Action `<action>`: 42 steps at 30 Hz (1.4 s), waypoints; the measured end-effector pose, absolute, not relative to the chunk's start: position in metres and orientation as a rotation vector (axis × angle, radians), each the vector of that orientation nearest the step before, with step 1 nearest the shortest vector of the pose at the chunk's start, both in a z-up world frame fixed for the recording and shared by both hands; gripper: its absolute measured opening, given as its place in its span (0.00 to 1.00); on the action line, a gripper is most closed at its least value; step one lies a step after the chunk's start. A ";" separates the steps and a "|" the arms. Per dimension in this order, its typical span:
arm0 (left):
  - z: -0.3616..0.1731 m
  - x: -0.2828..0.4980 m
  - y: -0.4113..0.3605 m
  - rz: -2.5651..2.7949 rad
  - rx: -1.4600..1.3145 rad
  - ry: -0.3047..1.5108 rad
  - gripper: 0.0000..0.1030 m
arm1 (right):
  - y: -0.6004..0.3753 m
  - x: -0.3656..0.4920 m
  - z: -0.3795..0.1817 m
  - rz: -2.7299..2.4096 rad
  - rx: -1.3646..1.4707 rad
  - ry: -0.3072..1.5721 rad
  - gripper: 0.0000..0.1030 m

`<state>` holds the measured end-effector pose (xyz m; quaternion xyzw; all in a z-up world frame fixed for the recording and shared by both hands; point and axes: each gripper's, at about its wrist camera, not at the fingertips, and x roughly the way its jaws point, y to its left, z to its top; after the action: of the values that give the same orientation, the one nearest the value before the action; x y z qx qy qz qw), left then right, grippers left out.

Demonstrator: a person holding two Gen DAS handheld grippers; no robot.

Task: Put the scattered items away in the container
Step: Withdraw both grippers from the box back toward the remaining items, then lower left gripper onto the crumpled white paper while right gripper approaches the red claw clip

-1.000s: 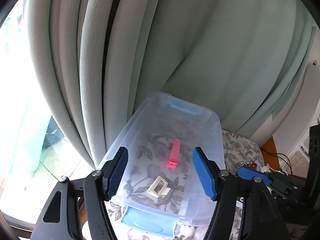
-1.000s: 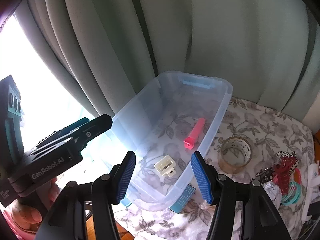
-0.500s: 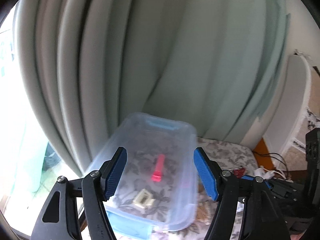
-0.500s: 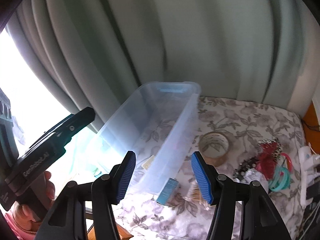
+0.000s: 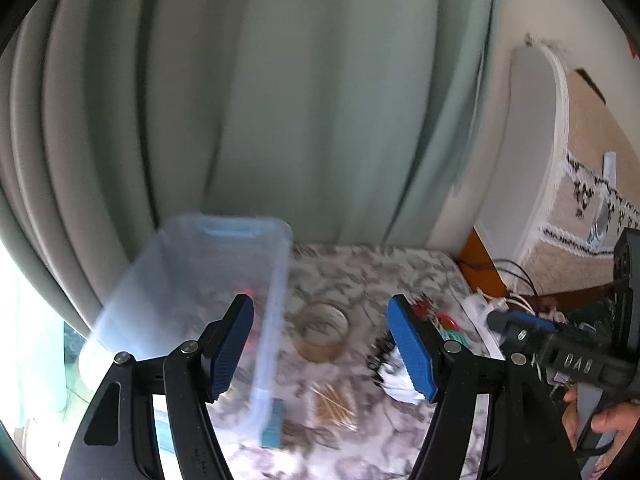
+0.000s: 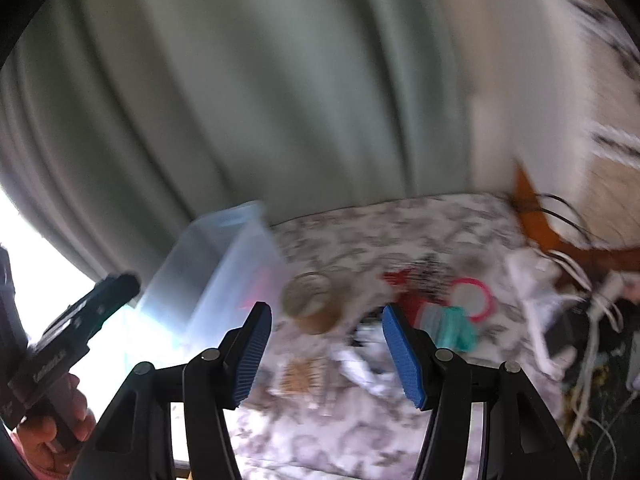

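Tongs, left [image 5: 320,350]: we carry them spread wide and empty, above the floral-covered counter [image 5: 384,272], looking across the near corner of the clear plastic container [image 5: 224,280].

Tongs, right [image 6: 326,354]: likewise wide, nothing between the blue pads [image 6: 400,354]; this view is badly smeared, so we take fine detail from the left one.

Container: at the counter's left end, against the green curtain [image 5: 280,100]. Something red shows through its wall; we cannot make out what.

Loose stock on the counter, all outside the container:
- tape roll [image 5: 322,334], just beside the container's right wall, lying flat with its hole up;
- bundle of thin wooden sticks [image 5: 334,404], nearer to us than the roll;
- small blue block [image 5: 272,426] touching the container's near corner;
- red hair claw [image 6: 404,292], pink ring [image 6: 472,296] and teal piece [image 6: 452,328], clustered to the right;
- crumpled white paper [image 6: 368,368] beside them.

Step in hand, as we judge it: choosing and approaching the next piece. The tape roll sits nearest both pairs of tongs, so we would take it first. We advise settling the tongs before descending, setting one pad inside the ring and one outside, gripping the wall, not spanning the roll. Lift clear of the container rim before releasing.
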<state>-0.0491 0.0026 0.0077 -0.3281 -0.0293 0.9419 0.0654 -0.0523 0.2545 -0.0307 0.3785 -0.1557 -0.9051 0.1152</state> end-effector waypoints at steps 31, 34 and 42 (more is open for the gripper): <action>-0.152 -0.109 0.141 2.380 -1.535 -0.026 0.68 | 0.327 -0.093 -0.137 -2.553 1.477 -0.635 0.60; -0.162 -0.117 0.141 2.375 -1.572 -0.037 0.68 | 0.325 -0.104 -0.136 -2.551 1.472 -0.624 0.60; -0.170 -0.125 0.128 2.372 -1.582 -0.088 0.50 | 0.318 -0.128 -0.138 -2.533 1.474 -0.602 0.60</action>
<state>-0.1253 0.1285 -0.1695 -0.5489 -0.0305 0.8228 0.1442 -0.1282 0.3181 -0.1383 0.4912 -0.2008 -0.8443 0.0748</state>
